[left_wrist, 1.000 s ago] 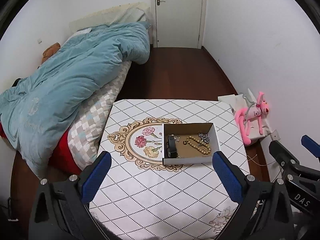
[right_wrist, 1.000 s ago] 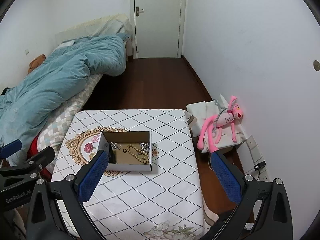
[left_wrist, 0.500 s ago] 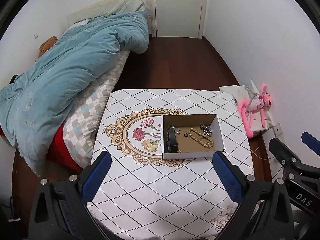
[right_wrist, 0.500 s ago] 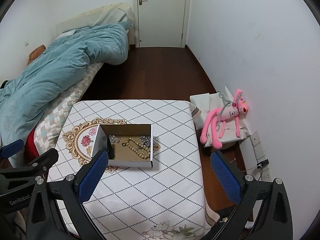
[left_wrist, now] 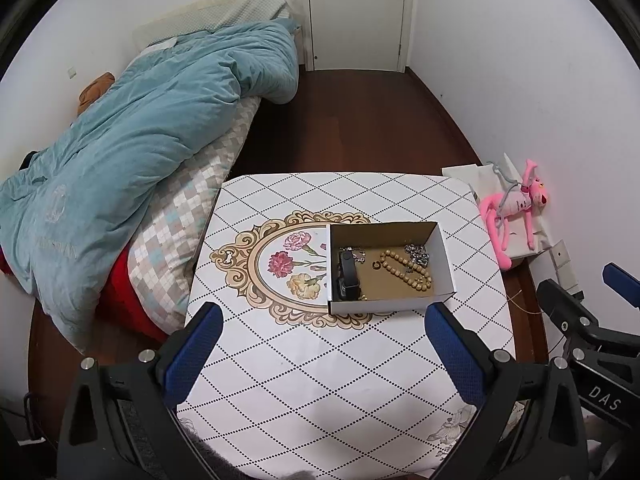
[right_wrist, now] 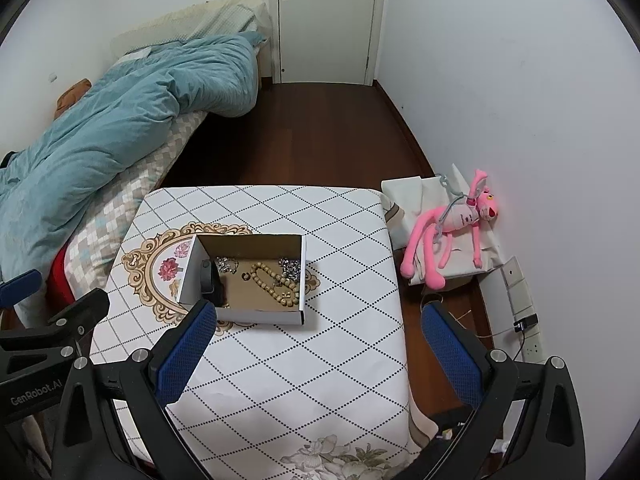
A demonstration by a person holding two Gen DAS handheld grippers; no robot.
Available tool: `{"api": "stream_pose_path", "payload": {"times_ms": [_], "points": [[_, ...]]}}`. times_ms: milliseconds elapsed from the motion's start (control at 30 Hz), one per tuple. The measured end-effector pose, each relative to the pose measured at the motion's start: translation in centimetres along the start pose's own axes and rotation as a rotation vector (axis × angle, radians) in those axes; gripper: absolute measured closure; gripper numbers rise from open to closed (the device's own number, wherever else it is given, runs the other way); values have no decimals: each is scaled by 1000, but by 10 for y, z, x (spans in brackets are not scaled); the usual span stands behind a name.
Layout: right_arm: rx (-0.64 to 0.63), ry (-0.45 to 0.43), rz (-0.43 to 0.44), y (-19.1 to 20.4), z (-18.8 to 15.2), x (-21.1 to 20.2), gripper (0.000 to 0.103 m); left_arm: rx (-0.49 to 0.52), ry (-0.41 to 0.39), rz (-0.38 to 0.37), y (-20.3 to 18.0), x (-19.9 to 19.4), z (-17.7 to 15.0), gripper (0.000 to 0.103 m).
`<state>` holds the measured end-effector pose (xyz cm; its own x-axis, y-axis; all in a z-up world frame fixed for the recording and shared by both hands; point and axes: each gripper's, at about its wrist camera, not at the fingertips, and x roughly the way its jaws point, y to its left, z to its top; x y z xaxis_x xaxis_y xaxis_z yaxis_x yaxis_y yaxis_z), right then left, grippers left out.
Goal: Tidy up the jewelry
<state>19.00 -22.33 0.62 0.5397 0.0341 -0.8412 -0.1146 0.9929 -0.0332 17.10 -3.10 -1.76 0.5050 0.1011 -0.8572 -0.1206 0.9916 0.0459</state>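
An open white cardboard box point(left_wrist: 442, 254) point(right_wrist: 260, 316) stands on a small table point(left_wrist: 320, 380) point(right_wrist: 320, 360) with a diamond-pattern cloth. In the box lie a wooden bead bracelet point(left_wrist: 404, 270) point(right_wrist: 276, 280), a black watch point(left_wrist: 347, 276) point(right_wrist: 208, 278), silver chains point(left_wrist: 418, 254) point(right_wrist: 290, 268) and a small ring point(left_wrist: 376, 265). My left gripper point(left_wrist: 320, 324) is open and empty, above the table's near part, short of the box. My right gripper point(right_wrist: 316, 320) is open and empty, near the box's front right corner.
A bed point(left_wrist: 120, 168) with a teal duvet lies left of the table. A pink plush toy point(left_wrist: 516, 208) point(right_wrist: 452, 228) lies on white bags by the right wall. A wall socket with a plug point(right_wrist: 524, 322) is low on the right. A white door point(left_wrist: 356, 12) is at the far end.
Both grippers have moved forward and tilted down toward the table, so the box looks larger and nearer. Both stayed open. Nothing in the box moved.
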Motion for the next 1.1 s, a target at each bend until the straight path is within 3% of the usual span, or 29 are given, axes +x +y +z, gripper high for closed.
{"api": "stream_pose_path", "payload": {"times_ms": [1100], "points": [[-4, 14, -7, -2, -2, -1, 0, 1, 4, 0, 3, -2, -3, 0]]}}
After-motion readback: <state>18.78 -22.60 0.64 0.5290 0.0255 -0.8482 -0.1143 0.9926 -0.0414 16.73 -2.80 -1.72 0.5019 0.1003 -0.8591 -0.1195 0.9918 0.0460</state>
